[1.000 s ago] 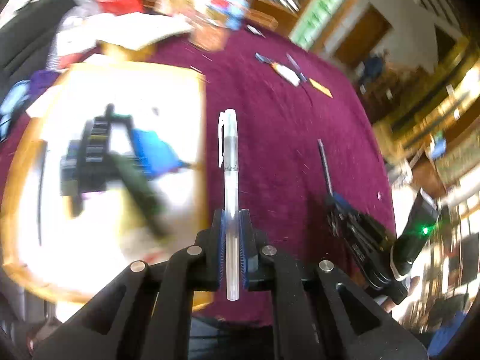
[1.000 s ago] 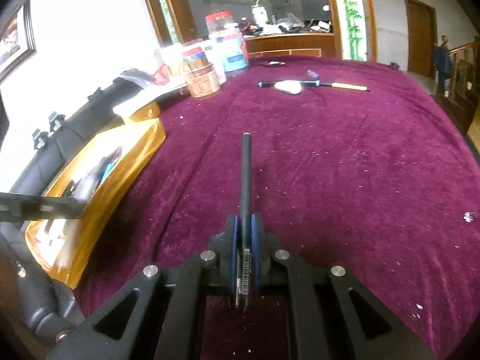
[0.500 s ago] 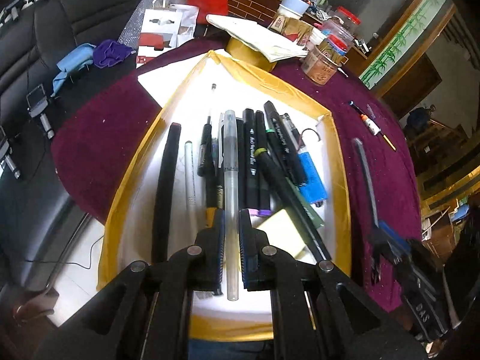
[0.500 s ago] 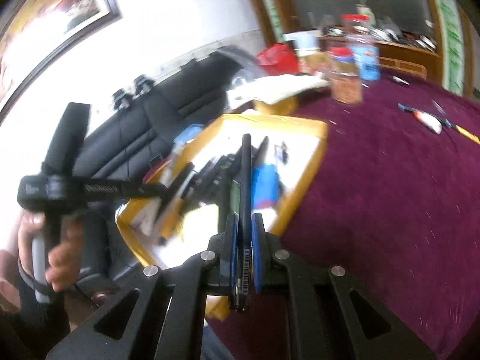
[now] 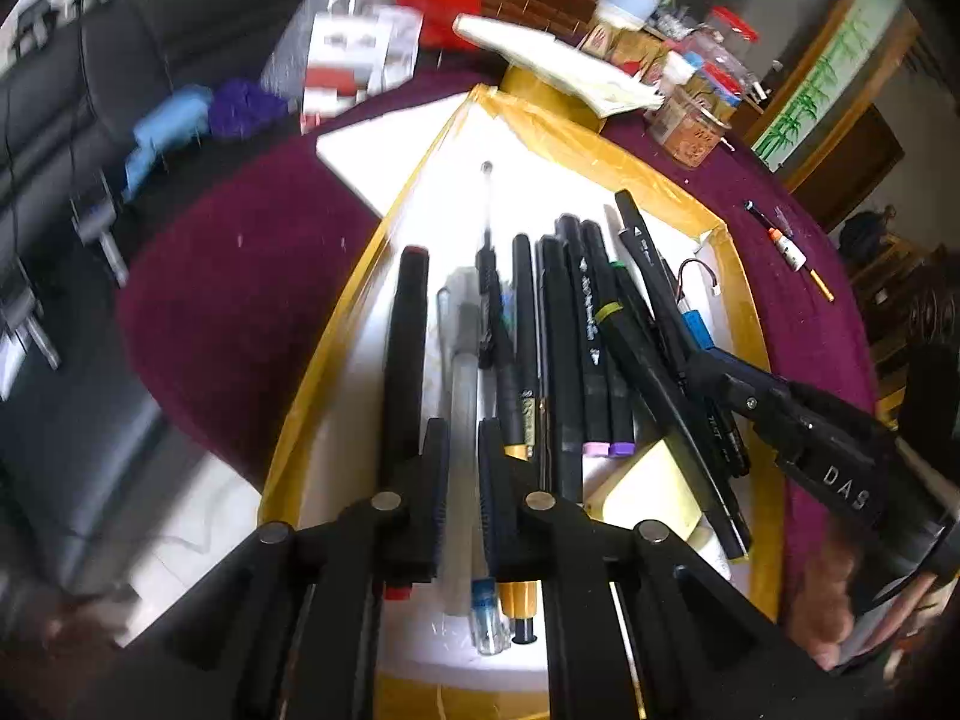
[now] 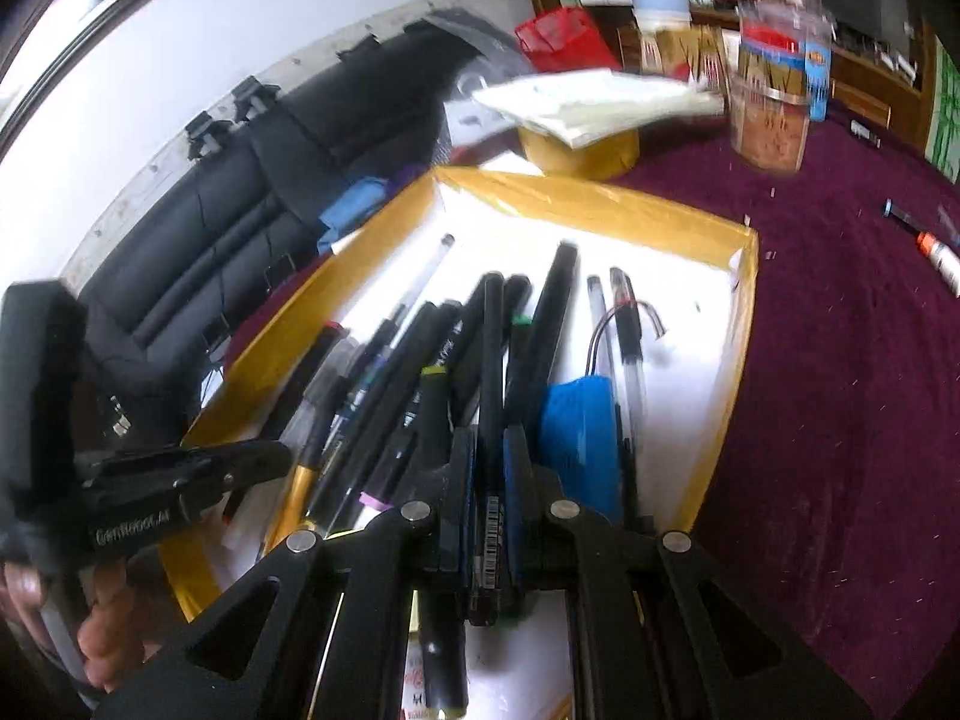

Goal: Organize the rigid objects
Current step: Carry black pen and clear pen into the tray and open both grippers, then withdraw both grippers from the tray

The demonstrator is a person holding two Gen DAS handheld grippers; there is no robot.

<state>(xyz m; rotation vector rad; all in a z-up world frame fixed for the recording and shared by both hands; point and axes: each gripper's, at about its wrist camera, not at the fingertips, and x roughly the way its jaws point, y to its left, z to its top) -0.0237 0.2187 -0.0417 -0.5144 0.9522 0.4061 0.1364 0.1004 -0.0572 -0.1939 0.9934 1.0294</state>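
Observation:
A yellow-rimmed white tray [image 5: 606, 162] holds several black pens and markers, a blue block [image 6: 579, 420] and a yellow sticky pad [image 5: 651, 495]. My left gripper [image 5: 463, 456] hangs low over the tray with its jaws slightly apart around a clear pen [image 5: 463, 384] that lies among the others. My right gripper [image 6: 489, 462] is shut on a thin black pen [image 6: 492, 360] and holds it just over the tray's pens. The right gripper shows in the left wrist view [image 5: 702, 363], and the left gripper in the right wrist view [image 6: 282, 456].
The tray sits on a purple tablecloth [image 6: 840, 360]. Jars [image 6: 771, 120], a tape roll [image 6: 579, 147] under papers and a red bag [image 6: 561, 39] stand behind it. Loose pens [image 6: 936, 252] lie far right. A black sofa [image 6: 252, 180] is at the left.
Both grippers swung from the open cloth to over the tray and dropped lower. The left jaws have parted a little around the clear pen, which now lies among the tray's pens.

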